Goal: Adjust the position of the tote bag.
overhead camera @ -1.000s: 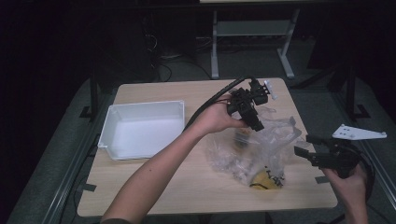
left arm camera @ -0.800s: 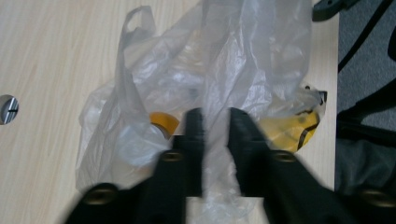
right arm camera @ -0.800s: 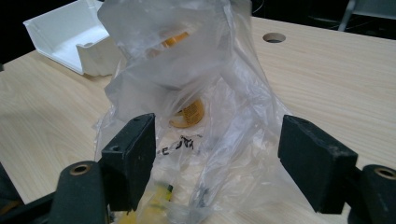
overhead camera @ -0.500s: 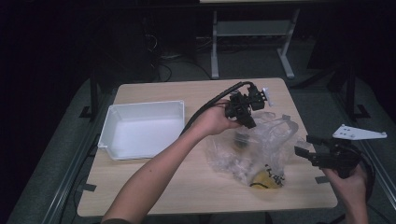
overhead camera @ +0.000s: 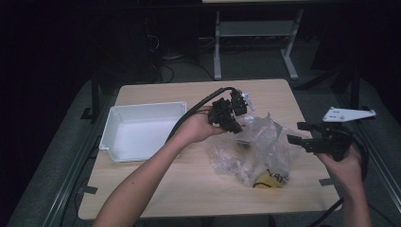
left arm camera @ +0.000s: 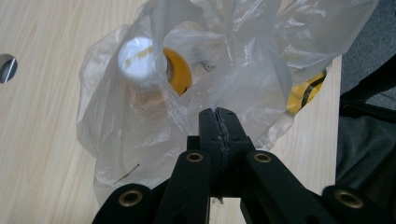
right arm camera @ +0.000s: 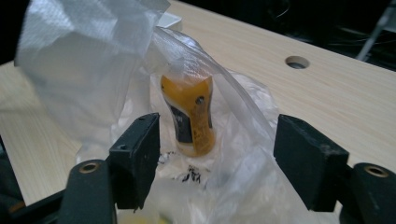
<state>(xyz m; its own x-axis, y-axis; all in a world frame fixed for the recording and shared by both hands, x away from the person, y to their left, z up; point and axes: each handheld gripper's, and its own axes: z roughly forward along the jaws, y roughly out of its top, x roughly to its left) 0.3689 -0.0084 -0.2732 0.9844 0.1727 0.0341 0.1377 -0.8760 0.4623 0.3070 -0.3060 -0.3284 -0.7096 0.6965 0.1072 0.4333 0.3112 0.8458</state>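
A crumpled clear plastic bag point(overhead camera: 257, 146) lies on the wooden table point(overhead camera: 156, 189), right of centre. Inside it stands a yellow bottle point(right arm camera: 189, 112), whose white cap point(left arm camera: 137, 58) shows through the film in the left gripper view. My left gripper point(overhead camera: 235, 125) is above the bag's upper left edge, and in the left gripper view it point(left arm camera: 218, 116) is shut on a fold of the film. To the right of the bag my right gripper point(overhead camera: 297, 133) is open. Its jaws have just been closing a little, and loose film lies between them point(right arm camera: 215, 144), untouched by the pads.
A white rectangular tray point(overhead camera: 106, 137) sits at the table's left side with nothing in it. A round hole point(right arm camera: 297, 61) is cut in the tabletop beyond the bag. A metal stand point(overhead camera: 217, 42) is on the dark floor behind the table.
My left gripper came down and toward the person onto the bag's upper edge and shut on the film. My right gripper rose slightly beside the bag.
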